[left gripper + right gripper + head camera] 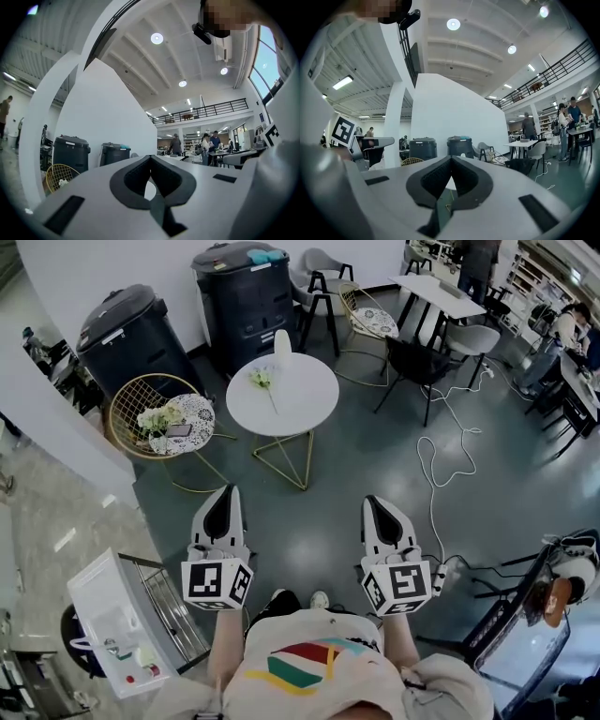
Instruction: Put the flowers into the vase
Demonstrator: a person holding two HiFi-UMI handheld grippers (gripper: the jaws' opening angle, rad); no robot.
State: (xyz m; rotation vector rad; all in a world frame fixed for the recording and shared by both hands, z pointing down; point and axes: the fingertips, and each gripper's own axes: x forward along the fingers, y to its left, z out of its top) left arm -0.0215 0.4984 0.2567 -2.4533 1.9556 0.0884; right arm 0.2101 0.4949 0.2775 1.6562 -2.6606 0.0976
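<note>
While the left tongs [229, 491] and right tongs [373, 502] hang closed and empty, the flower [266, 386] lies well ahead on the round desk [317, 409], its stem pointing back towards them, nearer the left tongs.

I see dk grey-green floor [375, 456] w/ white cable [441, 465], curved white wall [112, 268], 2 dark bins [127, 334] by it, gold wire chair [150, 413] nr round white table [300, 399]. High ceiling, round lights [157, 38], mezzanine railing [206, 111], big window [265, 61].

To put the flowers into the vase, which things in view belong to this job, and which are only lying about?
Job: vase; flower on round table; flowers on wire chair.
Lying about: dark bins; floor cable; white cart.
</note>
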